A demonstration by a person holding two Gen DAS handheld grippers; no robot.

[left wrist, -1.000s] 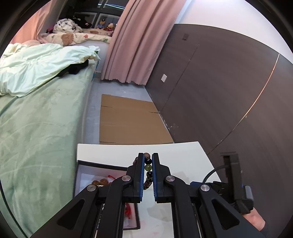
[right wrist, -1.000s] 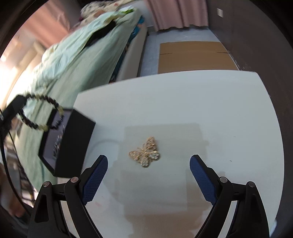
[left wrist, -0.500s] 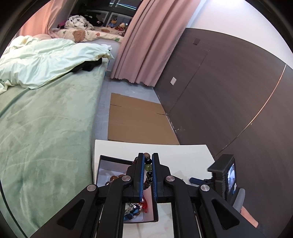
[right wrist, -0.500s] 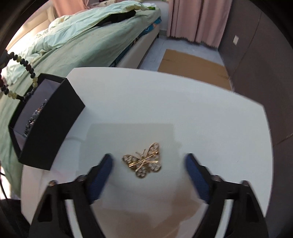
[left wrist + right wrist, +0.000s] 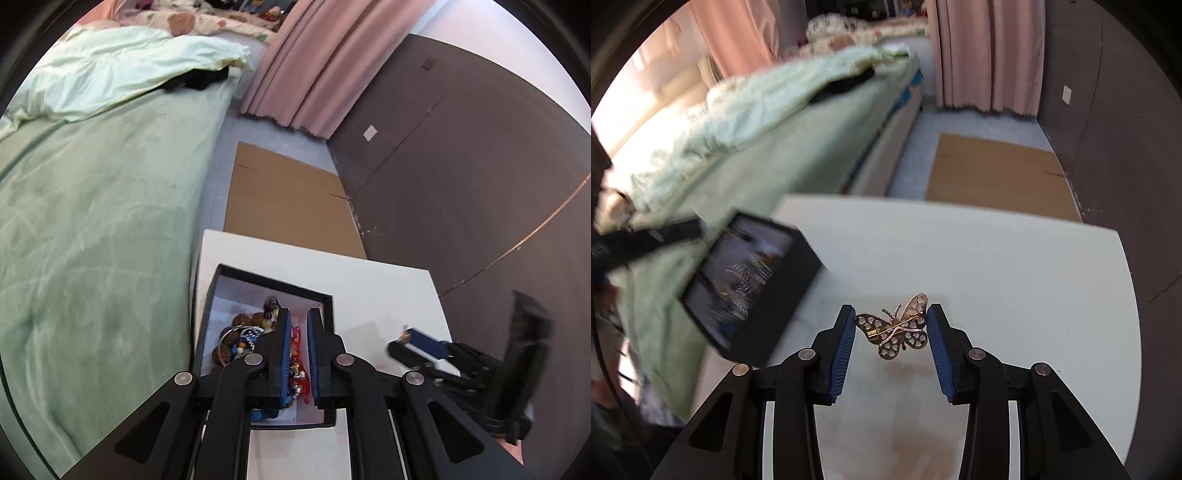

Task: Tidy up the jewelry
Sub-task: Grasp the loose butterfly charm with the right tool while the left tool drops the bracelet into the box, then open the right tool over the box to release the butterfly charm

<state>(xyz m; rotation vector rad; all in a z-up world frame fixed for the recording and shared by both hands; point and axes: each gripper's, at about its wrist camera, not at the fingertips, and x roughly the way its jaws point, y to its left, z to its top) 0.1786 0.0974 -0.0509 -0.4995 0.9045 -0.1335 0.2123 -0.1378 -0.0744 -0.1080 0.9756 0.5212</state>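
Observation:
A black jewelry box (image 5: pixel 273 284) with a white inside sits on the white table and holds beads, a ring and red pieces. My left gripper (image 5: pixel 296 314) hangs over the box with its jaws slightly apart and nothing between them; the dark bead bracelet (image 5: pixel 271 308) lies in the box by its left finger. In the right wrist view a gold butterfly brooch (image 5: pixel 895 330) is between the pads of my right gripper (image 5: pixel 891 314), which touch both wing tips. The box (image 5: pixel 753 284) is blurred at the left there.
The white table (image 5: pixel 997 266) stands beside a bed with green bedding (image 5: pixel 92 206). Flat cardboard (image 5: pixel 288 203) lies on the floor beyond the table, next to a dark wall panel (image 5: pixel 461 155). My right gripper shows at the right of the left wrist view (image 5: pixel 417 341).
My left gripper moved down over the box and opened, dropping the bead bracelet into it. My right gripper moved onto the butterfly brooch and closed from wide open onto its wings.

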